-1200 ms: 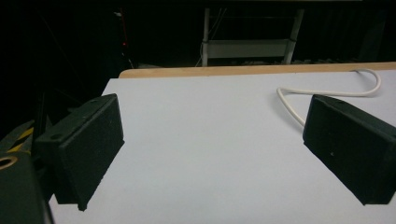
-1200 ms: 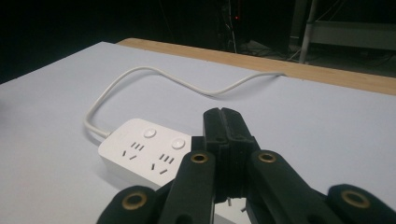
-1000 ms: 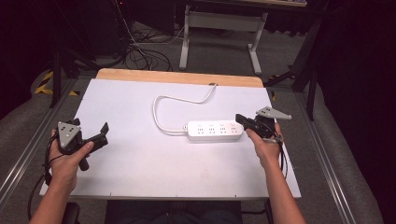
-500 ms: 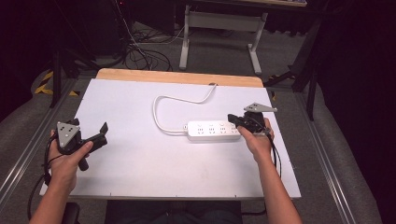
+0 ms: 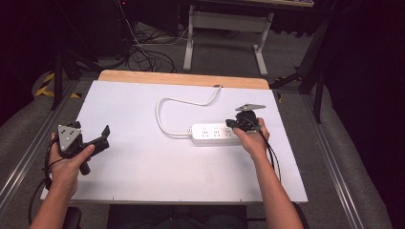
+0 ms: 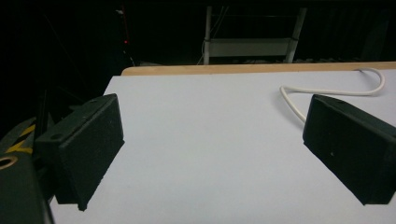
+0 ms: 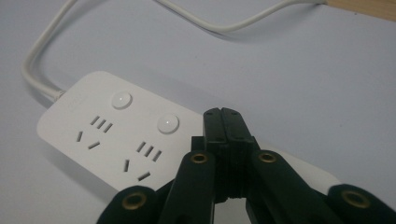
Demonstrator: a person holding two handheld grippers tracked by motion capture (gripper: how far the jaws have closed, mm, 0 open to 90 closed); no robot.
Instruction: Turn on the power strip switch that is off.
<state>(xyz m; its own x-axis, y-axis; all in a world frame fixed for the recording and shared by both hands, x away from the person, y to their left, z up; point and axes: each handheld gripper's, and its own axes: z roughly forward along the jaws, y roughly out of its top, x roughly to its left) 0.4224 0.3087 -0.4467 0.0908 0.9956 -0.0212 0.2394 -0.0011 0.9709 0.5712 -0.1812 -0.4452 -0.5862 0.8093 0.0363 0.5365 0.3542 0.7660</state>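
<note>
Right tool (image 7: 227,122) is clenched shut on nothing, tips poised over the near end of the strip (image 7: 116,140), by its third button I'd guess. Strip lies flat mid-worktop (image 5: 143,162), long axis running left from there. Left tool (image 5: 93,140) sits released, well apart.

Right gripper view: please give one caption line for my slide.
Closed black hand-held gripper poised over the far end of a white plastic power strip lying on a white table.
</note>
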